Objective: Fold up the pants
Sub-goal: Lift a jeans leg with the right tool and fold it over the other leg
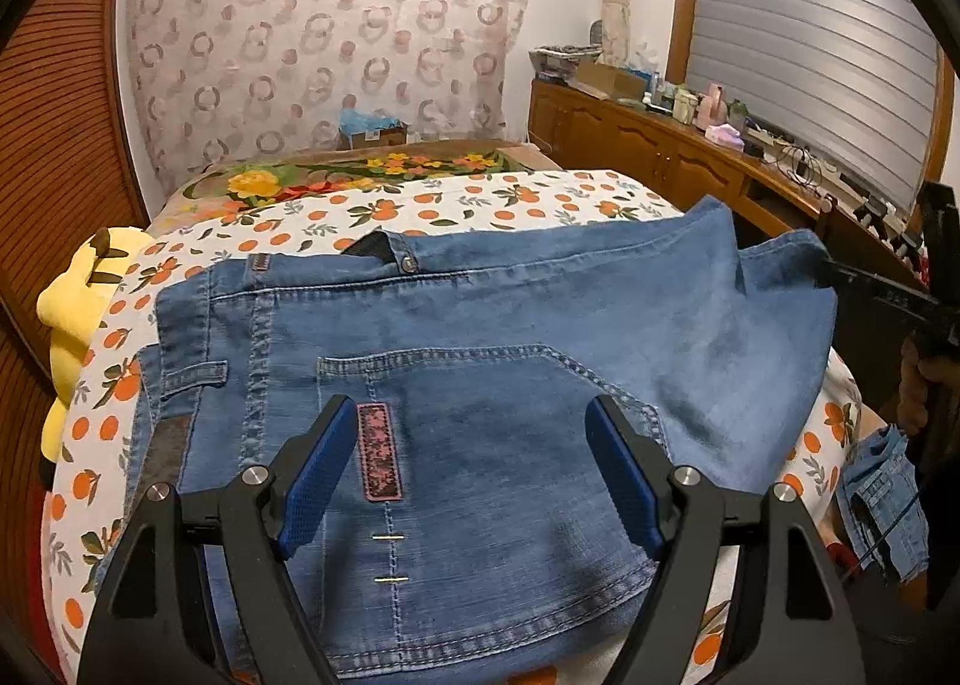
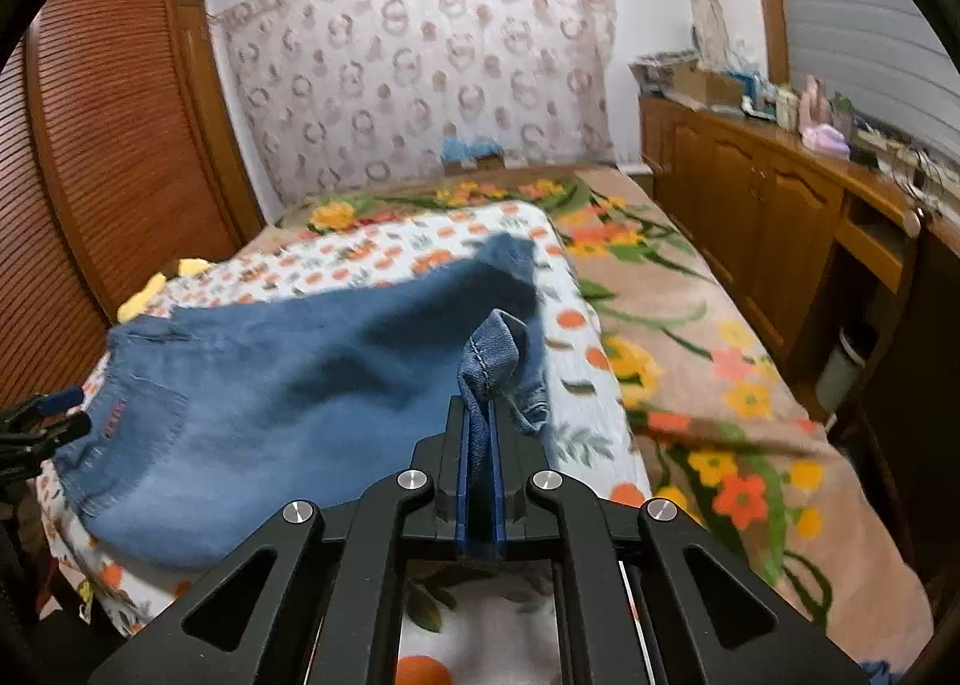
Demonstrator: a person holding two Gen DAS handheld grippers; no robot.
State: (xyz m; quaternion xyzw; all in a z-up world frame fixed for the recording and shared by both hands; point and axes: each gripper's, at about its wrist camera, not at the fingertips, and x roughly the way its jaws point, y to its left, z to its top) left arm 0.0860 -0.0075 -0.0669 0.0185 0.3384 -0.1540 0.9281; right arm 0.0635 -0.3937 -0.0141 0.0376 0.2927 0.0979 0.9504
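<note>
Bed [image 1: 420, 193] with orange-print sheet, mostly covered mid-frame by blue jeans [image 1: 480, 325]. Left gripper [image 1: 471, 475] fingers spread above back pocket, touching unclear. Right gripper [image 2: 478, 433] fingers pinching blurred hem; far leg end indistinct.

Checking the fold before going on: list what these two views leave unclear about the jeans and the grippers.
- Jeans: near hem cut off by the left wrist view's bottom edge.
- Lower legs: the right wrist view's motion blur smears the jeans' folds.
- Right gripper, shut on denim: which part it pinches is unclear.
- Left gripper, open: whether its fingertips touch the denim cannot be told.
</note>
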